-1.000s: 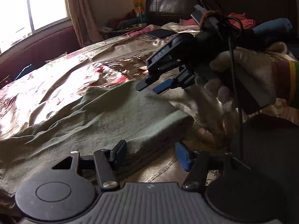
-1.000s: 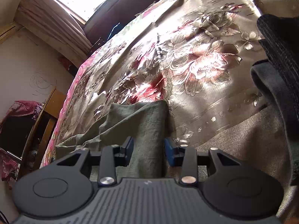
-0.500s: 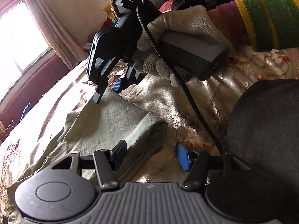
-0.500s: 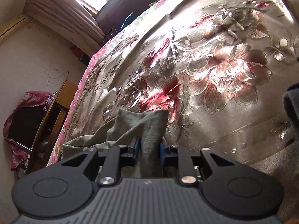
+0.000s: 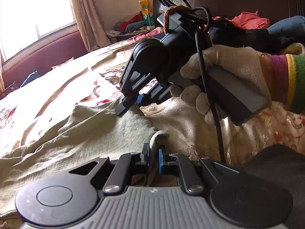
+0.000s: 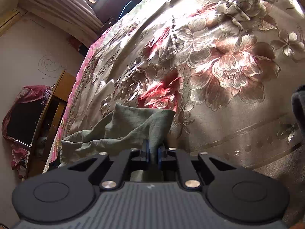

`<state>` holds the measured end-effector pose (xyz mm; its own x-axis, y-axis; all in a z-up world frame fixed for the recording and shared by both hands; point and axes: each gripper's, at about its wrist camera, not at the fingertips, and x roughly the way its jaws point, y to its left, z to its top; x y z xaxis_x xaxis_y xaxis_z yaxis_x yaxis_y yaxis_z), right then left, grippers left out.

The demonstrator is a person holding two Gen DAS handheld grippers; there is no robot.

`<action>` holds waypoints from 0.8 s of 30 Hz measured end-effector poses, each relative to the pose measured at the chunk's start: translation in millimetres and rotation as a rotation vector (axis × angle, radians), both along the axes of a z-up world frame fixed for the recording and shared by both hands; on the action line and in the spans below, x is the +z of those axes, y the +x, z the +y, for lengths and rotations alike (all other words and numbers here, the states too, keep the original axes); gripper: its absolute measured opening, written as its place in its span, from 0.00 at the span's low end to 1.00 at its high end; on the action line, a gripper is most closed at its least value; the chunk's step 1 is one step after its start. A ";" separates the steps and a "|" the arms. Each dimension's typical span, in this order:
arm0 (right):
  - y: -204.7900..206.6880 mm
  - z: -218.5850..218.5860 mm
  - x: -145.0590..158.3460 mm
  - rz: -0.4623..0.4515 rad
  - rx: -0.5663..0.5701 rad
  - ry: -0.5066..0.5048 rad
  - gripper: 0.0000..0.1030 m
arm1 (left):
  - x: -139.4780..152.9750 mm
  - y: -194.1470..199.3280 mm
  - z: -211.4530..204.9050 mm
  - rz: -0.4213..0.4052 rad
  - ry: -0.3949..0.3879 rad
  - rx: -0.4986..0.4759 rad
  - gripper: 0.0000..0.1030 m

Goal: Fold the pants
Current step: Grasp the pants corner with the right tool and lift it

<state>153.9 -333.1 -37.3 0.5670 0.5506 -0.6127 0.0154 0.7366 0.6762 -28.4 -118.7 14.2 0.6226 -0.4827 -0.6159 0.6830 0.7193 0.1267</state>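
Pants: the olive-green pants (image 5: pixel 80 129) lie spread on the floral bedspread (image 6: pixel 228 66); their near end is gathered between the 2 grippers, the rest runs away toward the window side
Left gripper: the left gripper (image 5: pixel 153 157) is pressed shut on the near corner of the cloth; a rounded fold of fabric pokes up between its blue pads; a second ago these fingers stood spread with that corner lying loose between them
Right gripper: the right gripper (image 6: pixel 152 153) is closing on the far corner, its jaws drawing in on a thick pleat of green cloth that the pads already press; a second ago the fabric lay flat between parted fingers, now it bunches into ridges ahead of the tips
Right hand: the gloved hand (image 5: pixel 219 76) holds that tool just beyond the left one, tips down at the cloth edge
Meaning: both corners of 1 end now look secured, so the end can be lifted and carried over for a fold
Doubt: whether this end is waist or hem I cannot tell; glare washes out the far half
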 end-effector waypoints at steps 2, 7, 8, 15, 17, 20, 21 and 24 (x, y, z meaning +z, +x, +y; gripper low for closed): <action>-4.0 -2.5 7.9 -0.014 0.003 -0.023 0.04 | 5.0 4.9 7.2 0.048 -0.062 0.017 0.23; -12.6 -2.7 33.0 -0.029 0.001 -0.085 0.04 | 18.4 10.0 23.8 0.107 -0.198 0.029 0.22; -12.6 -1.7 37.3 -0.023 -0.002 -0.110 0.04 | 20.7 9.3 25.8 0.102 -0.208 0.027 0.22; -4.5 25.7 79.4 -0.042 0.012 -0.206 0.04 | 48.4 16.8 82.4 0.067 -0.375 0.115 0.22; 1.2 41.4 92.6 -0.060 0.032 -0.233 0.04 | 54.9 20.7 100.8 0.050 -0.411 0.154 0.22; 16.9 80.5 111.0 -0.091 0.085 -0.268 0.04 | 62.1 26.3 130.1 0.011 -0.446 0.224 0.22; 21.1 92.4 114.2 -0.099 0.102 -0.274 0.04 | 64.1 32.8 140.1 0.002 -0.459 0.252 0.22; 35.9 137.0 119.0 -0.118 0.166 -0.295 0.04 | 63.4 35.8 174.0 -0.020 -0.482 0.333 0.22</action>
<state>189.9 -196.1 81.7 0.5609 0.4500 -0.6949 -0.1863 0.8864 0.4237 7.4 55.3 77.6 0.7979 -0.4817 -0.3623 0.4109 0.8745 -0.2578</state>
